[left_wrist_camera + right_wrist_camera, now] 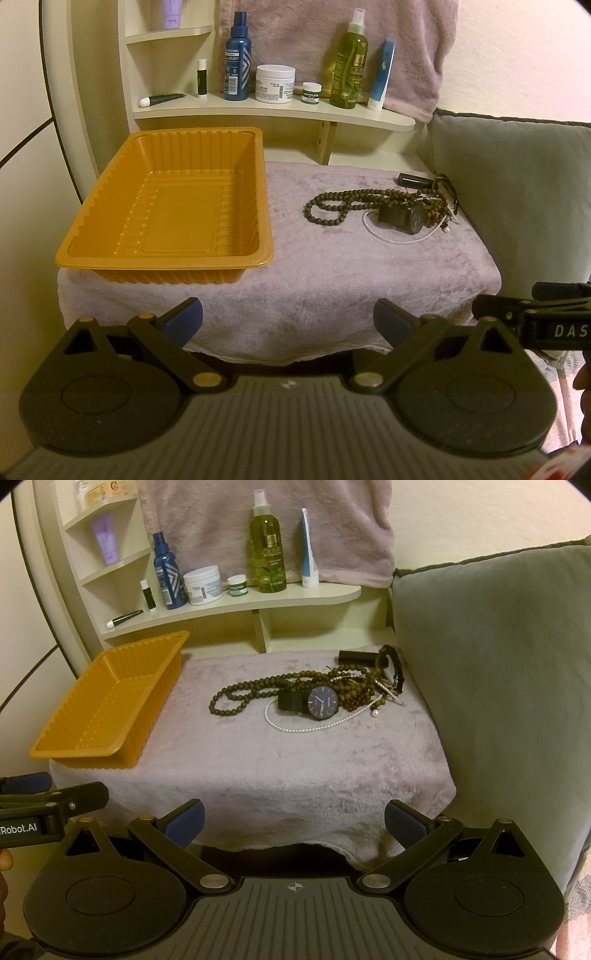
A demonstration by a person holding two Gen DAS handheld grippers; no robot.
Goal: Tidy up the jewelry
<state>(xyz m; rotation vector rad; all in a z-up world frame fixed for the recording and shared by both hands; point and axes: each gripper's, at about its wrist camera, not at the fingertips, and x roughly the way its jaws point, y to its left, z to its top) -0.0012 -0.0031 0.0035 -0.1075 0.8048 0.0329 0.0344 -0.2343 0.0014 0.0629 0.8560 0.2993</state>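
Both left tongs (288,319) and right tongs (294,819) gape empty short of the worktop (258,760); jewelry heap (317,694) right of tray (166,199) looks tangly and limp, so pinch the stiff watch (323,702) case.

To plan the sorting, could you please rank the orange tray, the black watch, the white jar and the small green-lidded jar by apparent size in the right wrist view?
1. orange tray
2. black watch
3. white jar, farther away, so this rank is unsure
4. small green-lidded jar

Towel-covered stand (258,775): tray (92,716), jewelry (314,698).
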